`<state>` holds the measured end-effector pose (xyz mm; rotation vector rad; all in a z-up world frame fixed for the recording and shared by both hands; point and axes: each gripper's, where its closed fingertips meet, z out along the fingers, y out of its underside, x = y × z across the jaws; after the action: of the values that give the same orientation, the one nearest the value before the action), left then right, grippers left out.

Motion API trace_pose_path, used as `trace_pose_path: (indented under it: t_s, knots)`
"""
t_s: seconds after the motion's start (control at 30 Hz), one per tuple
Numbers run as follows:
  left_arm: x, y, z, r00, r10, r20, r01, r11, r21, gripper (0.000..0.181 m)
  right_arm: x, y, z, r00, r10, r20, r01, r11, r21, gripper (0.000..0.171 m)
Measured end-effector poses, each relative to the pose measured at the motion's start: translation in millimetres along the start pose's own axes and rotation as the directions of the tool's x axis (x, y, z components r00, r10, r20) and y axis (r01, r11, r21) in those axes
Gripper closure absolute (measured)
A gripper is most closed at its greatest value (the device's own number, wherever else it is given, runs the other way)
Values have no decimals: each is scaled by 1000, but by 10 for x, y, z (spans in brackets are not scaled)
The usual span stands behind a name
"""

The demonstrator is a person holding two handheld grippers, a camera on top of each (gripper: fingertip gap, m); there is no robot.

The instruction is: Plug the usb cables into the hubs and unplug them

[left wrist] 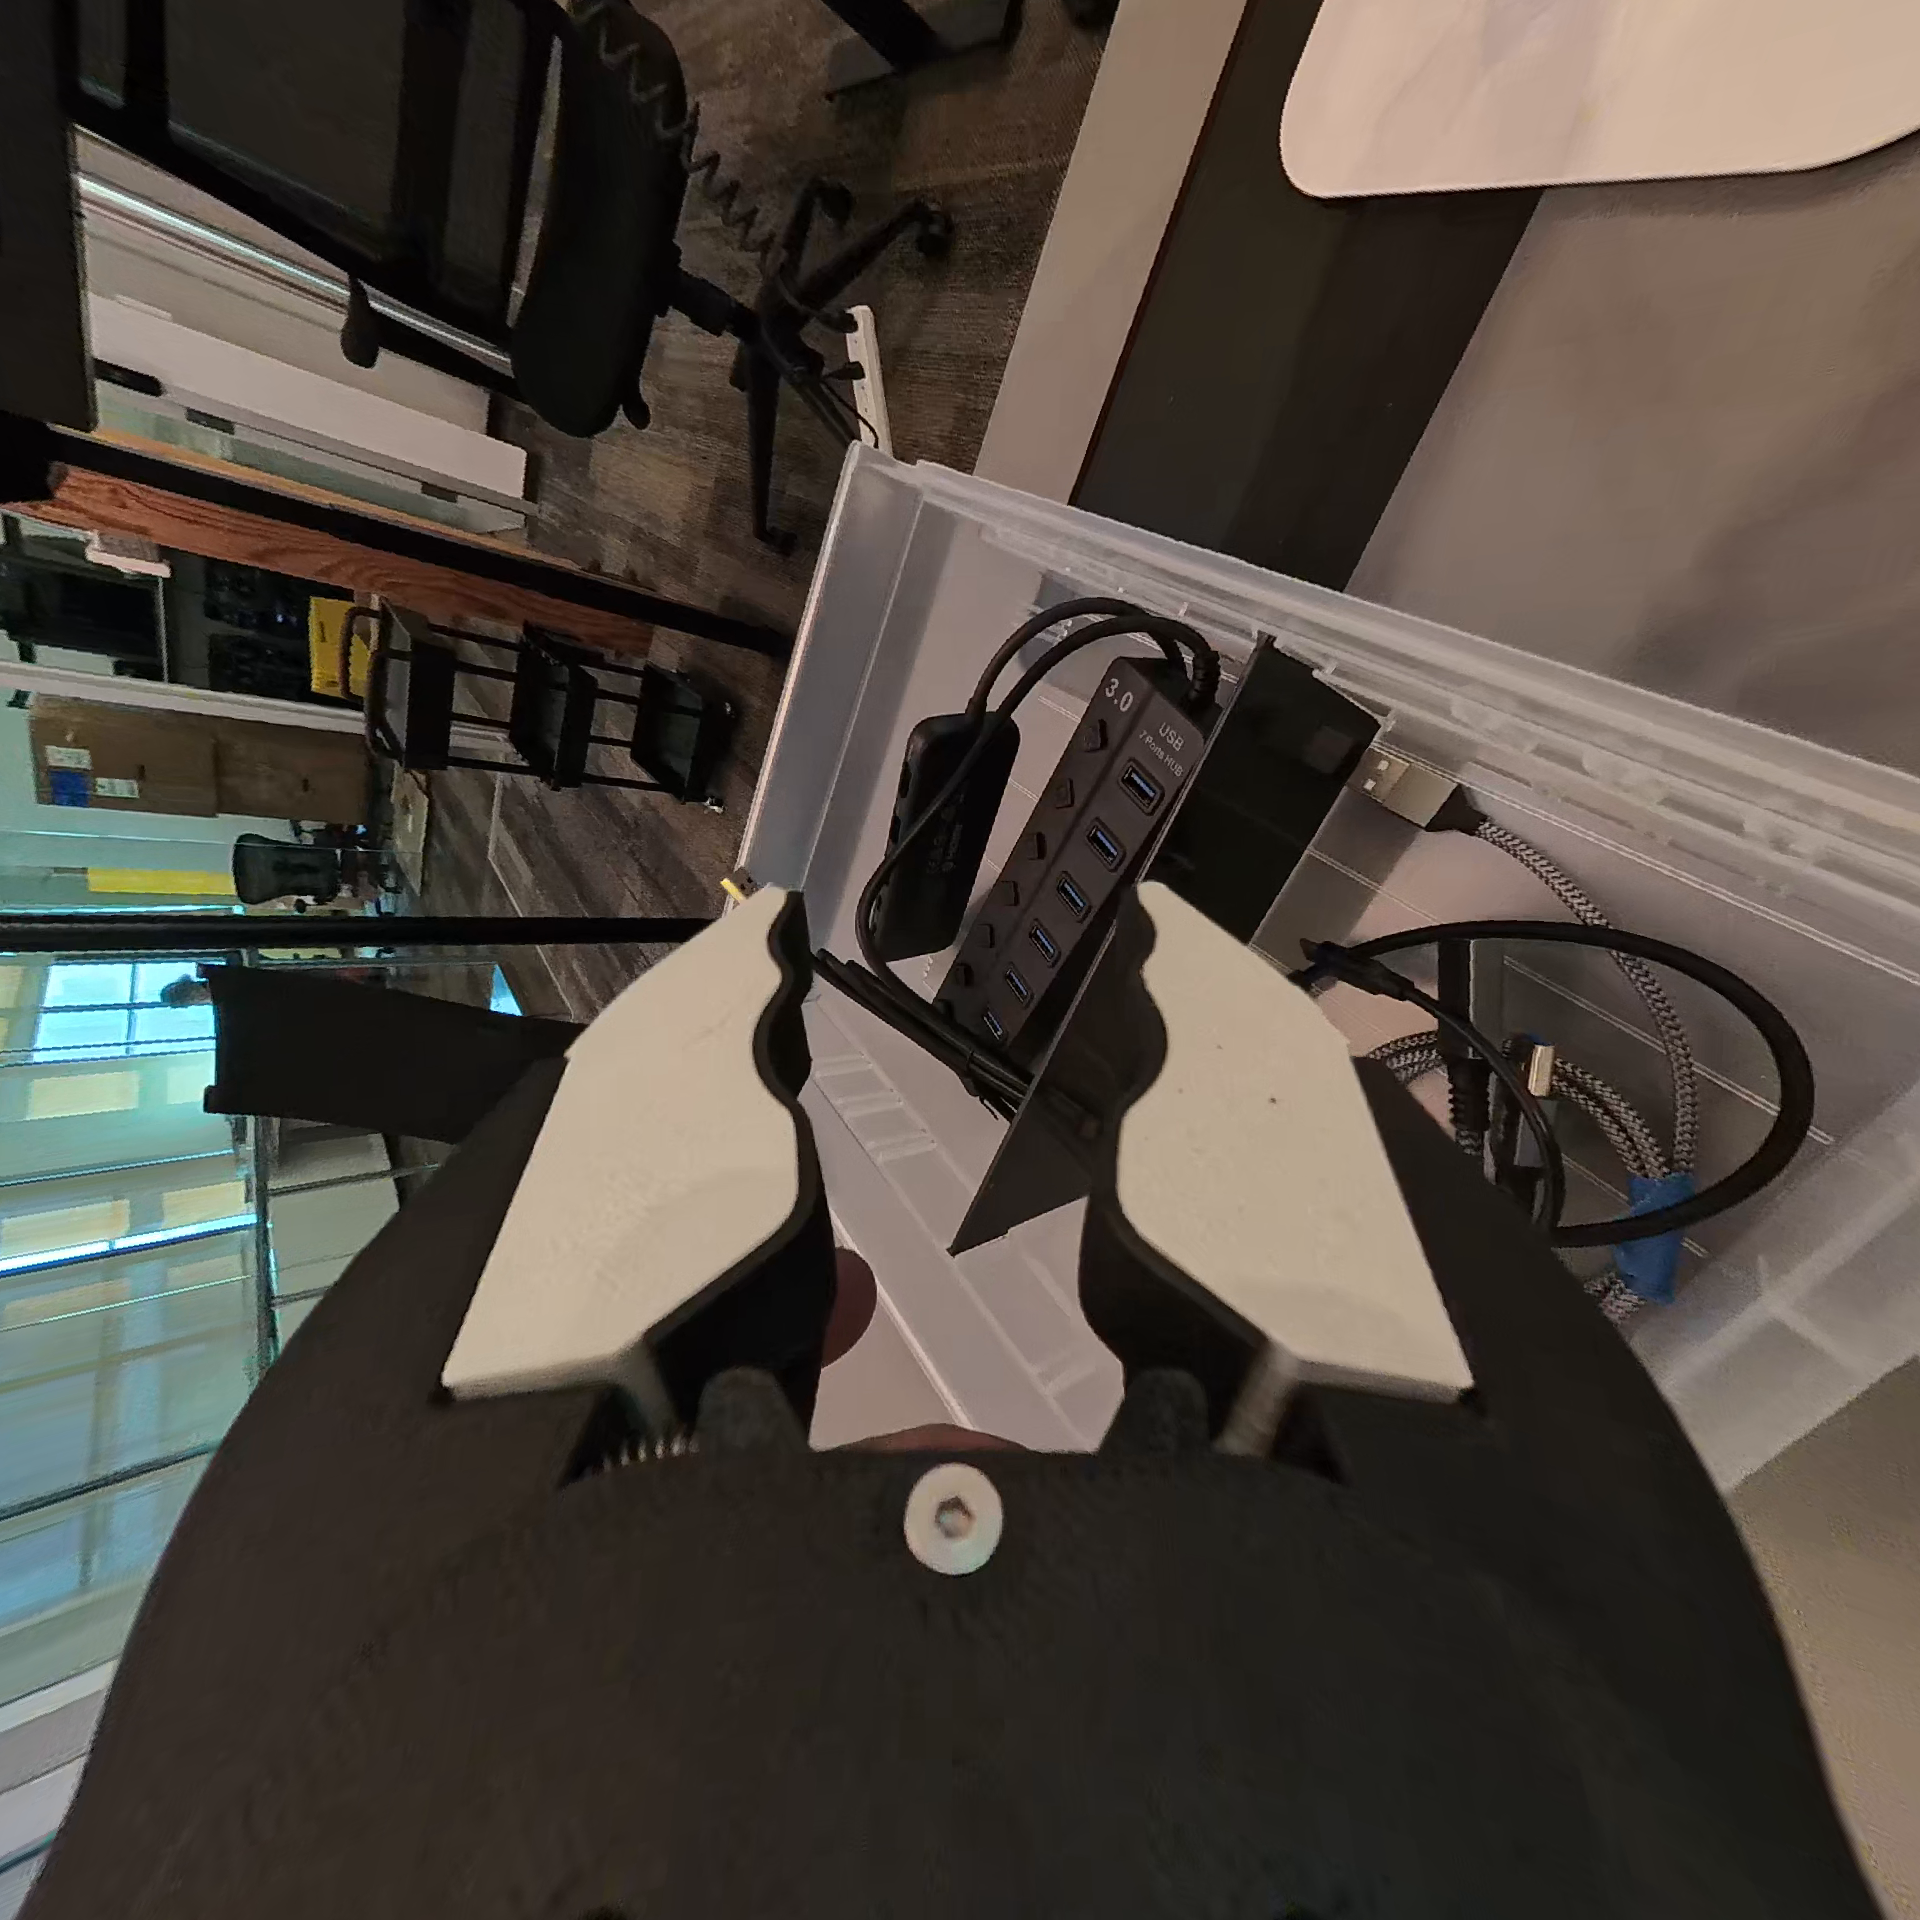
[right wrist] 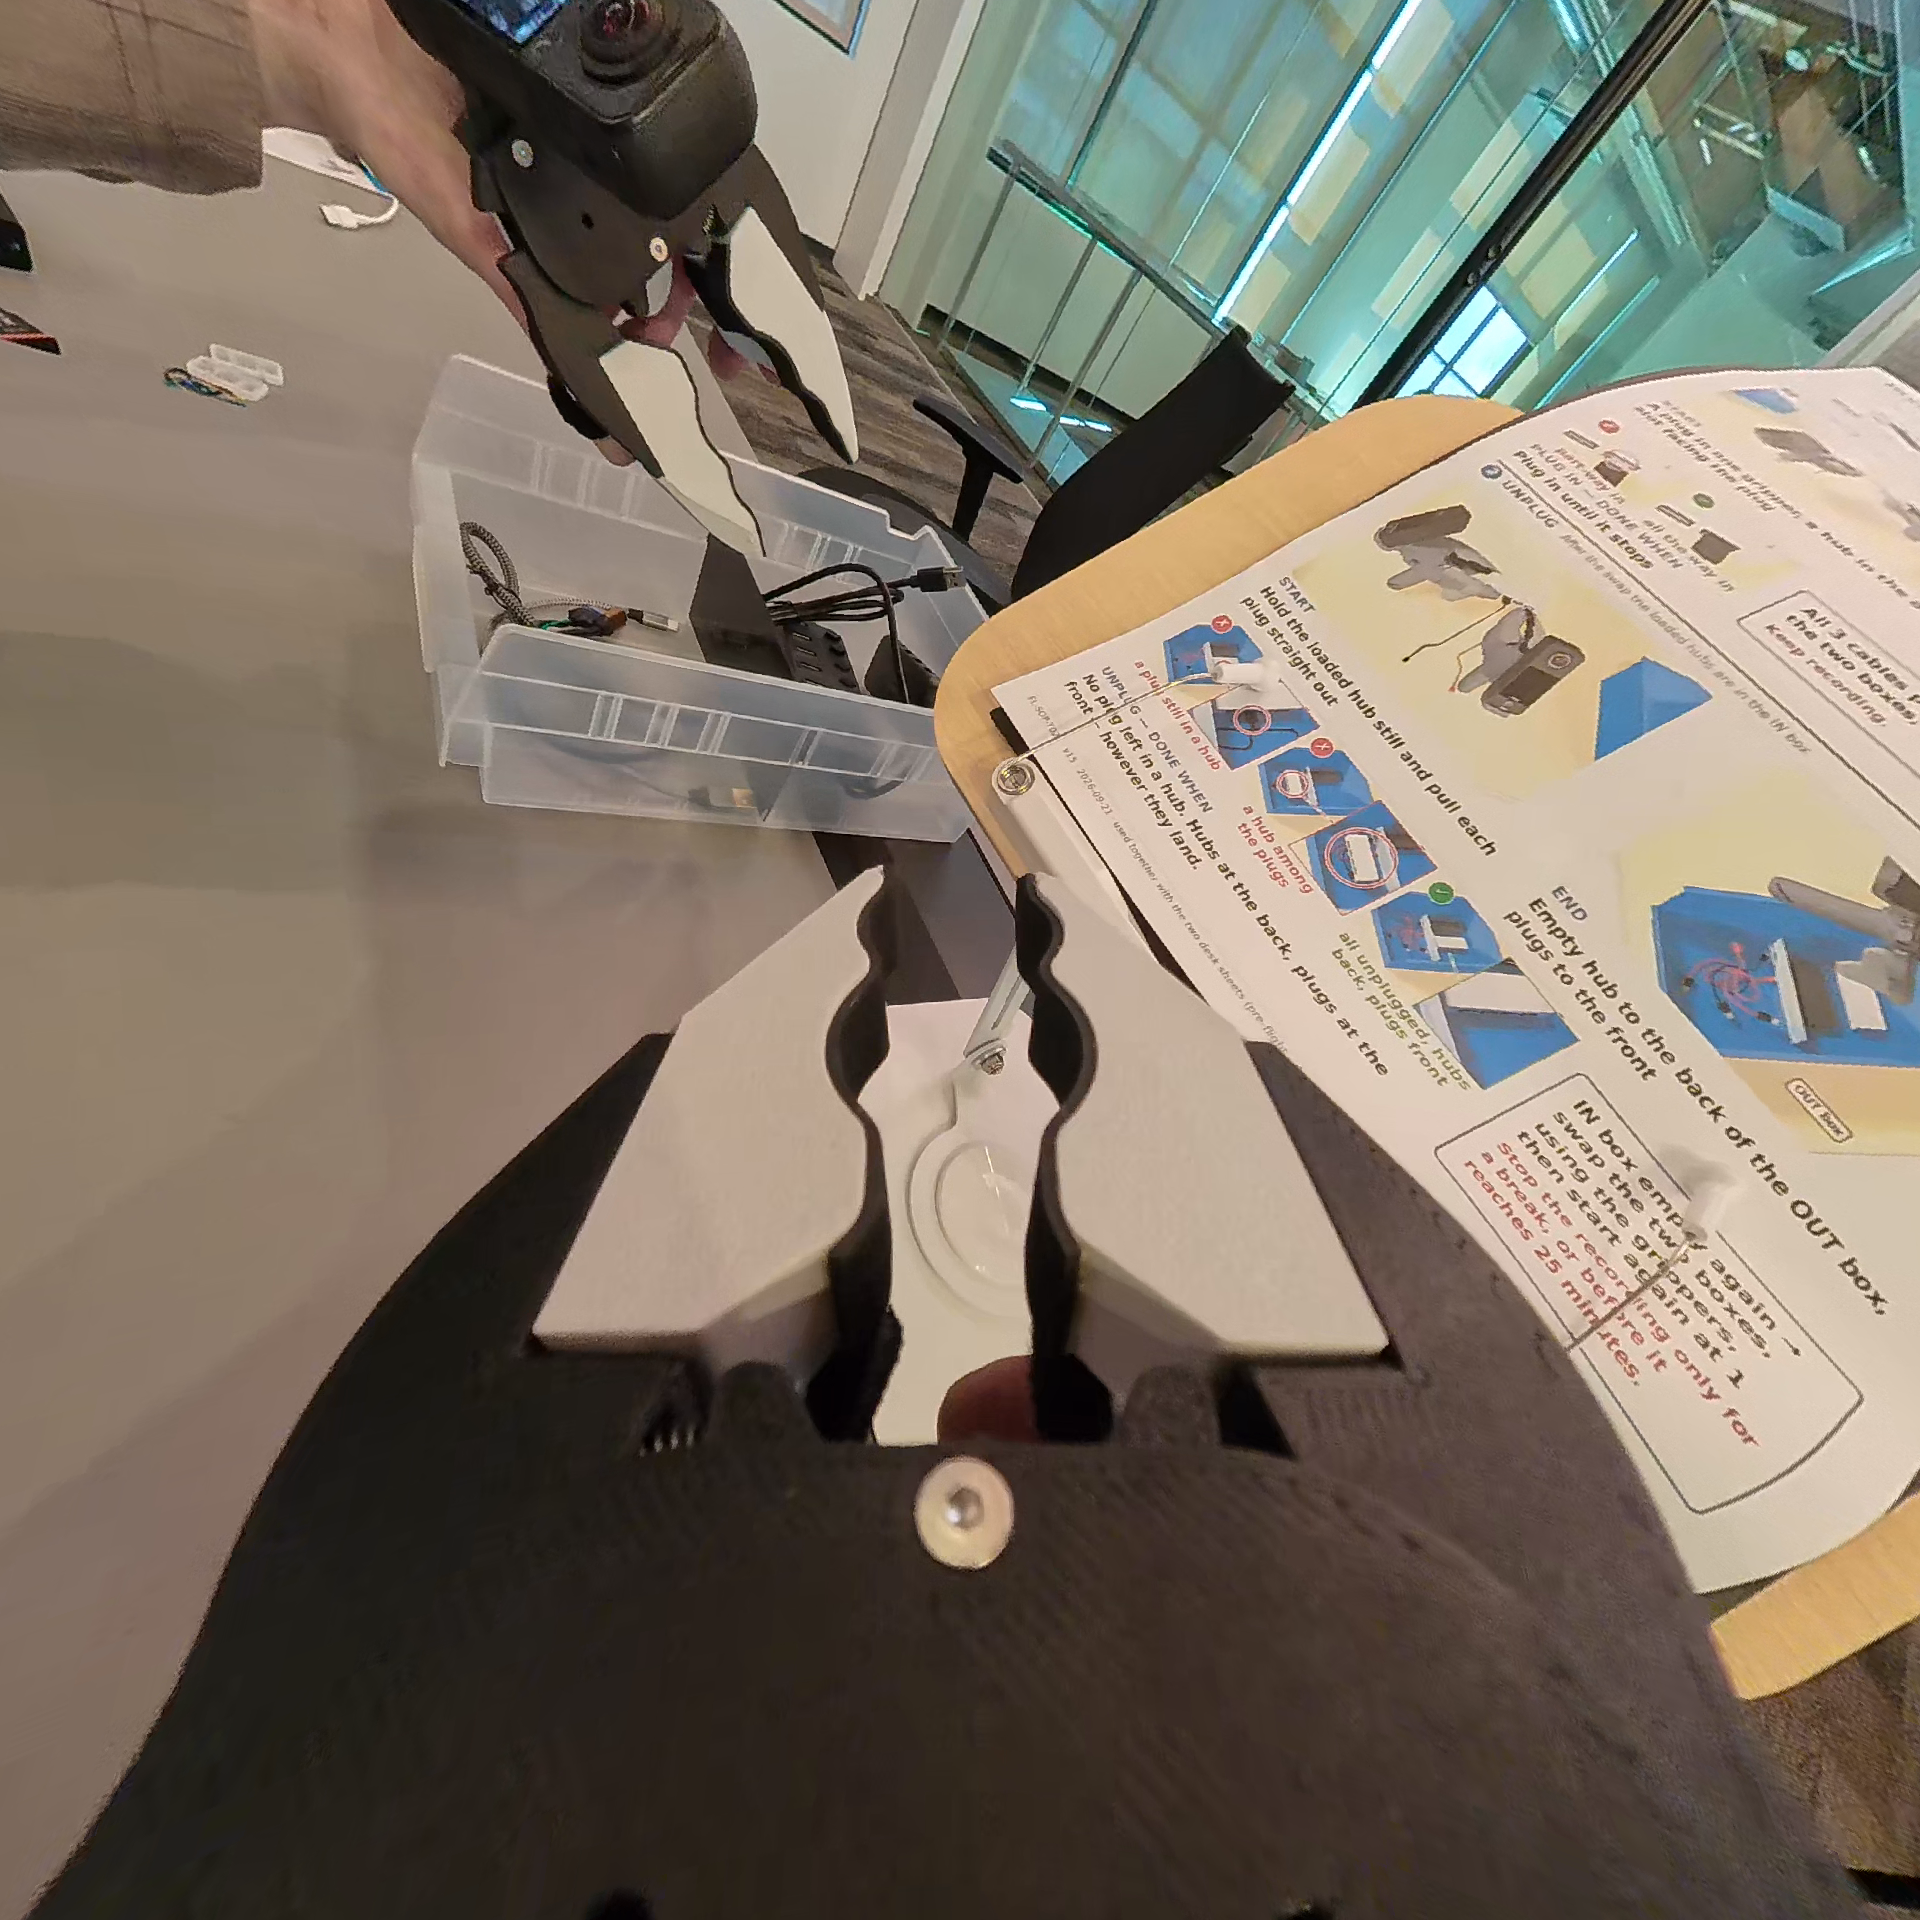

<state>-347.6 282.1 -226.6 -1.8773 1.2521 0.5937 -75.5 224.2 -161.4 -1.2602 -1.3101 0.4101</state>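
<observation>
Left gripper (left wrist: 966, 914): I see its fingers spread wide and holding nothing; it hangs above the clear bin (left wrist: 1558, 717), pointing down at the hubs
Right gripper (right wrist: 951, 894): fingers a little apart, nothing between them; it is over the grey table (right wrist: 260, 831), well apart from the bin, just beside a printed sheet (right wrist: 1507, 883) on a wooden board
Long hub (left wrist: 1081, 842): black, leaning on a black divider (left wrist: 1247, 831) inside the bin; the ports I can see are empty
Small hub (left wrist: 945, 831): black, just beside the long one
Cables: a braided cable (left wrist: 1590, 935) and a black cable (left wrist: 1704, 1039) lie on the other side of the divider, unplugged
</observation>
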Motion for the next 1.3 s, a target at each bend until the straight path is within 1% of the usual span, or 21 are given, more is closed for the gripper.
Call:
trace_pose_path:
  t_s: [0.07,0.17,0.27,0.33,0.4,0.47,0.67,0.8,0.97,1.07,1.23,1.3]
  knots:
    - [4,1,9,1000,3,-4,-3,1000,2,126,-3,5,3,1000,-1,1,1,1000,-2,151]
    - [0,22,17,1000,12,-8,-12,1000,0,133,-7,20,9,1000,-7,1,7,1000,-10,152]
    - [7,26,24,1000,19,-15,-18,1000,6,134,-11,34,15,1000,-14,1,14,1000,-16,152]
    - [16,35,32,999,24,-22,-24,1000,5,131,-12,47,17,1000,-15,2,15,1000,-20,152]
    - [39,53,40,999,29,-43,-29,1000,0,124,-6,60,16,1000,-16,2,16,1000,-24,151]
    - [42,78,32,998,36,-57,-37,999,-5,123,7,69,8,1000,-15,-2,15,1000,-25,151]
    - [24,306,-8,990,20,-137,-29,998,-62,114,28,102,6,1000,-9,-4,9,999,-31,152]
    - [0,451,27,987,34,-154,-51,993,-106,116,13,125,25,1000,-6,3,7,999,-36,152]
    - [-95,435,175,992,7,-124,-18,995,-94,126,1,150,45,1000,-7,7,7,999,-44,151]
    - [-140,353,314,995,5,-102,-12,998,-68,127,4,179,55,1000,-4,8,4,999,-50,151]
    - [-192,227,653,994,93,-61,-97,992,-82,128,-10,234,87,1000,-1,14,2,998,-64,151]
    - [-248,147,783,993,116,-36,-119,989,-84,135,-17,253,99,1000,0,17,2,998,-69,151]
